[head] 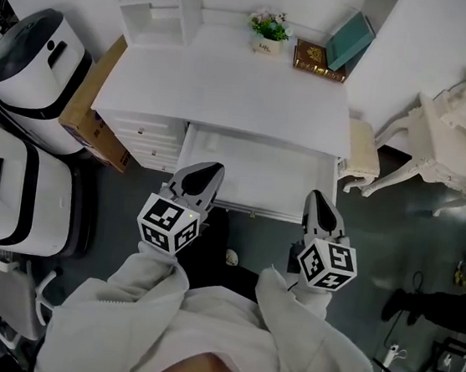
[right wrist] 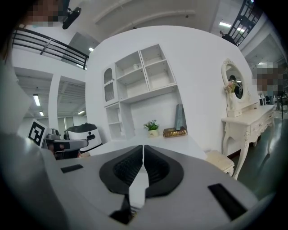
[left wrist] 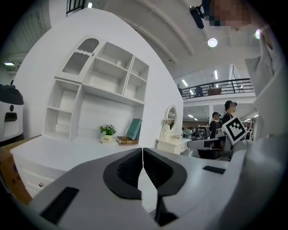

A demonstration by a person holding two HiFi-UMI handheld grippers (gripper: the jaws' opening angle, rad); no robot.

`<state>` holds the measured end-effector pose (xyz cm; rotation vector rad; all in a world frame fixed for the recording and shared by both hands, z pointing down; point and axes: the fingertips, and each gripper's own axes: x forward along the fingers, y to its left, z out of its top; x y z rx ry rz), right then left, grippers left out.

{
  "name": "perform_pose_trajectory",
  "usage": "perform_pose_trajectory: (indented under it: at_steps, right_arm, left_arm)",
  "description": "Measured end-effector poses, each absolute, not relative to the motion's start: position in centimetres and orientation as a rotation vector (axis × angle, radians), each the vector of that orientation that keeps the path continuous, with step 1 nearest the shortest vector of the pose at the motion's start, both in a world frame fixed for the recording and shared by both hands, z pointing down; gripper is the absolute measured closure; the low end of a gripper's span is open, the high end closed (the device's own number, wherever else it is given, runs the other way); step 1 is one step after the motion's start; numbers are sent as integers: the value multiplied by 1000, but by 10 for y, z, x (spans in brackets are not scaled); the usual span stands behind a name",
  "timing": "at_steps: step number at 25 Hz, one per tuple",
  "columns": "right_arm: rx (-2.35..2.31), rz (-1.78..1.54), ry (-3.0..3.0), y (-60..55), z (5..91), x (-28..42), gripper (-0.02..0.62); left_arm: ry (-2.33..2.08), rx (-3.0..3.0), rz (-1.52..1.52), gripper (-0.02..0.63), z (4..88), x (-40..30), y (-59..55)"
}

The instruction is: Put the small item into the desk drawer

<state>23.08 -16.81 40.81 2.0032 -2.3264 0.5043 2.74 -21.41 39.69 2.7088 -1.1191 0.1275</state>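
Observation:
The white desk point(head: 228, 88) has its wide centre drawer point(head: 260, 172) pulled out, and the inside looks bare. A small potted plant point(head: 269, 30) stands at the back of the desktop, also seen in the left gripper view point(left wrist: 107, 132) and the right gripper view point(right wrist: 153, 127). My left gripper point(head: 205, 169) hovers at the drawer's front left corner, jaws shut and empty point(left wrist: 142, 150). The right gripper point(head: 314, 196) sits at the drawer's front right, also shut with nothing in it point(right wrist: 143, 148).
A brown book point(head: 320, 59) and a leaning teal book point(head: 350, 40) lie beside the plant. Two white machines point(head: 29, 63) and a cardboard box point(head: 90, 113) stand at the left. A stool point(head: 361, 155) and a white vanity table point(head: 448, 148) are on the right.

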Motion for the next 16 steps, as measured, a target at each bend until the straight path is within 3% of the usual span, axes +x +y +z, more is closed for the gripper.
perform_pose_trajectory:
  at_steps: [16]
  right_arm:
    - [1964, 542, -2350, -172, 419, 207, 558]
  left_arm:
    - [-1086, 2706, 162, 584, 407, 19, -211]
